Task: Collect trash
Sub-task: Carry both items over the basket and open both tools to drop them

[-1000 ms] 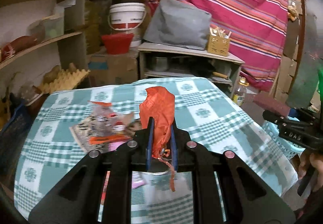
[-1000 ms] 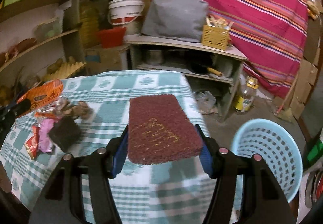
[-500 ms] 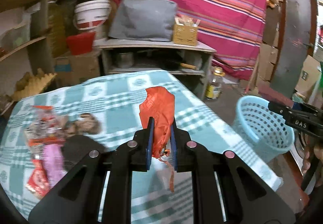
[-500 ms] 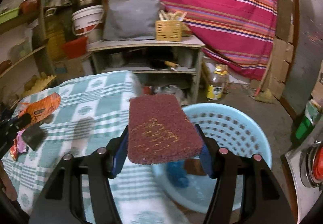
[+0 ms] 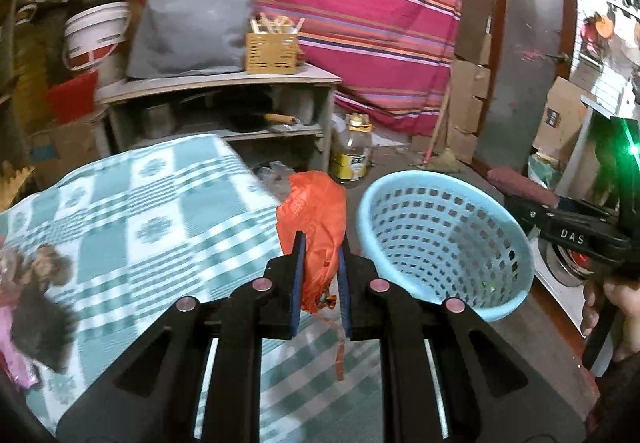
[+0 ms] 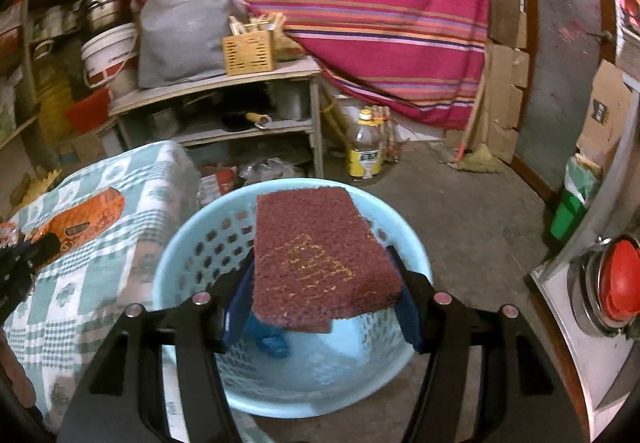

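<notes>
My left gripper [image 5: 319,243] is shut on an orange plastic wrapper [image 5: 316,215], held above the table's right edge, just left of the light blue basket [image 5: 444,243]. My right gripper [image 6: 320,263] is shut on a maroon scouring pad [image 6: 320,263], held level directly over the basket [image 6: 192,243], which stands on the floor. A blue scrap [image 6: 272,339] lies inside the basket. The right gripper with the pad [image 5: 524,183] shows at the right of the left wrist view; the orange wrapper [image 6: 84,219] shows at the left of the right wrist view.
The table with the green checked cloth [image 5: 140,211] holds more trash at its left edge [image 5: 36,283]. A grey shelf unit [image 5: 224,111], a plastic bottle [image 5: 354,151] and a striped curtain [image 5: 360,3] stand behind. A white appliance [image 6: 592,291] is at the right.
Both grippers have swung right from over the table toward the basket. The scouring pad now hangs over the basket; the orange wrapper is at the table's right edge beside it.
</notes>
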Action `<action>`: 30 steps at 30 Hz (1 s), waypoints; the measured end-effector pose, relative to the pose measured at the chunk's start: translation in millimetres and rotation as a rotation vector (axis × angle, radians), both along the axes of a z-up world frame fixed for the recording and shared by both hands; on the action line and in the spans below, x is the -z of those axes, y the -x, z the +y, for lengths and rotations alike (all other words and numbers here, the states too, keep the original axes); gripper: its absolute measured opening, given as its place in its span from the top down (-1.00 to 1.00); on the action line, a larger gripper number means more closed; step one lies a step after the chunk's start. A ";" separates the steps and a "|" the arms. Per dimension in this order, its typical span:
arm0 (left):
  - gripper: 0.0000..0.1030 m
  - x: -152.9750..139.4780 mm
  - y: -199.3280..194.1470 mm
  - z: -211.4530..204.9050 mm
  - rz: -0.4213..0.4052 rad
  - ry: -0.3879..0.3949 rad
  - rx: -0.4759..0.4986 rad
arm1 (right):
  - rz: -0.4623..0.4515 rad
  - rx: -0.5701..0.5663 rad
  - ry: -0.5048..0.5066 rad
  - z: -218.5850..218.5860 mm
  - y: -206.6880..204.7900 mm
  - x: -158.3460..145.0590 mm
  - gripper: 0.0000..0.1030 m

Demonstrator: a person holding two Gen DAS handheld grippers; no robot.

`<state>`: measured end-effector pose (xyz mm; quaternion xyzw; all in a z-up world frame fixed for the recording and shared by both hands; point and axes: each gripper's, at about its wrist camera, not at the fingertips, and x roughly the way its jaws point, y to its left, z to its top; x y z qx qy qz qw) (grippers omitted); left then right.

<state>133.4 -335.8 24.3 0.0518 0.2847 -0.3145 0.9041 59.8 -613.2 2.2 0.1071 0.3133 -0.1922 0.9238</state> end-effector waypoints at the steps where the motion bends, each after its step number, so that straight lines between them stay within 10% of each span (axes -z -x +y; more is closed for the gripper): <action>1: 0.74 -0.9 -1.0 -9.0 0.002 0.003 0.014 | 0.000 0.009 -0.012 -5.5 0.6 1.7 -0.18; 16: 0.72 17.0 -13.9 -98.4 0.046 0.011 0.135 | 0.000 0.058 -0.058 -25.4 -3.4 10.8 -0.17; 30: -0.61 11.6 -19.7 -76.1 -0.009 0.000 0.036 | 0.042 0.053 -0.039 -20.3 -10.7 16.8 -0.19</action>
